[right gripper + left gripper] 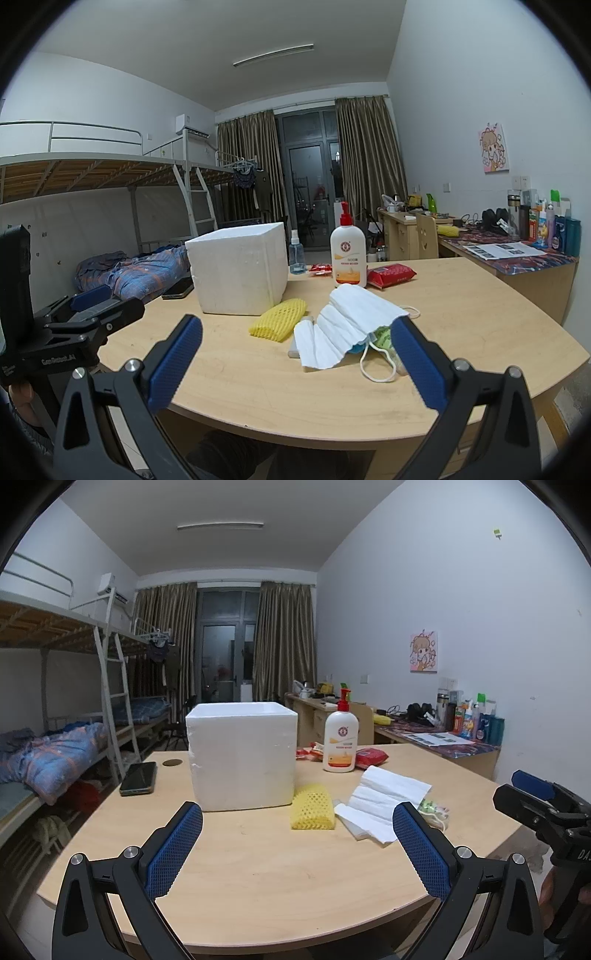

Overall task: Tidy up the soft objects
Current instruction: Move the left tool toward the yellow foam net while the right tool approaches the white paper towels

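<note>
so both grippers' fingers wide over table [258,878] near edge, foam box [242,755] & yellow net [312,806] ahead.

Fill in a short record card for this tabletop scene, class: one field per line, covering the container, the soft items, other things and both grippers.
container: white foam box, upright on the wooden table
soft items: yellow foam fruit net beside the box; white face masks to its right
other things: lotion pump bottle, red wipes pack, phone
left gripper: open, empty
right gripper: open, empty
</note>
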A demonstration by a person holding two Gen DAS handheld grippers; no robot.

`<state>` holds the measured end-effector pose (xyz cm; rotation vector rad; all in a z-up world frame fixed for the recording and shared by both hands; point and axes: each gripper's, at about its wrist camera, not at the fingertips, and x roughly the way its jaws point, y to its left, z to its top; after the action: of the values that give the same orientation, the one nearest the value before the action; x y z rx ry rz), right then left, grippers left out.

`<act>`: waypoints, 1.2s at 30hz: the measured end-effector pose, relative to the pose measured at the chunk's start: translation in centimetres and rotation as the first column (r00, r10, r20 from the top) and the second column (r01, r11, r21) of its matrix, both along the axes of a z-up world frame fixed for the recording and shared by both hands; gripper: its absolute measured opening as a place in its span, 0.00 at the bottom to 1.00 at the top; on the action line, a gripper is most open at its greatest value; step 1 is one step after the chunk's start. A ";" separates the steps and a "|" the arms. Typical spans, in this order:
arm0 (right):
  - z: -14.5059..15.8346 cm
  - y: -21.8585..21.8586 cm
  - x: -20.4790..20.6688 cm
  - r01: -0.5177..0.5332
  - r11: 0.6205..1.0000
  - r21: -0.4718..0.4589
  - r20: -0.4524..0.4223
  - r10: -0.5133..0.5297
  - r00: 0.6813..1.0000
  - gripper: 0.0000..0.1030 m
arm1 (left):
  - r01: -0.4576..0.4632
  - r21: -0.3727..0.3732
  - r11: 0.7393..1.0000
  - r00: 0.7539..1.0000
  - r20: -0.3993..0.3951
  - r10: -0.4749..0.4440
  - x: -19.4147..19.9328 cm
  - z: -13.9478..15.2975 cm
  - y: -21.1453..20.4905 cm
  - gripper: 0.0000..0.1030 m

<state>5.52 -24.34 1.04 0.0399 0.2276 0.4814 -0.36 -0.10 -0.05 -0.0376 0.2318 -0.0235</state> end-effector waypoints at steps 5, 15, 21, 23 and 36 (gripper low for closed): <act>0.3 0.1 -0.2 -0.004 1.000 -0.002 0.004 0.004 1.000 1.00 | -0.003 -0.001 1.000 1.000 -0.008 0.003 0.2 0.0 0.0 1.00; 0.2 0.1 0.0 -0.009 1.000 -0.004 0.007 0.009 1.000 1.00 | -0.004 0.003 1.000 1.000 0.000 0.004 0.2 0.1 -0.1 1.00; 0.2 0.1 0.1 -0.007 1.000 -0.005 0.005 0.007 1.000 1.00 | -0.001 0.006 1.000 1.000 -0.009 0.001 0.2 0.0 -0.1 1.00; 0.2 0.1 0.1 -0.006 1.000 -0.005 0.004 0.006 1.000 1.00 | -0.001 0.010 1.000 1.000 -0.010 0.001 0.2 -0.1 -0.2 1.00; -0.1 0.0 0.4 -0.006 1.000 0.001 -0.009 0.006 1.000 1.00 | 0.000 0.008 1.000 1.000 -0.017 0.000 0.3 -0.1 -0.3 1.00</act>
<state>5.92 -24.30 0.93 0.0419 0.2360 0.4875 -0.02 -0.40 -0.12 -0.0295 0.2490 -0.0221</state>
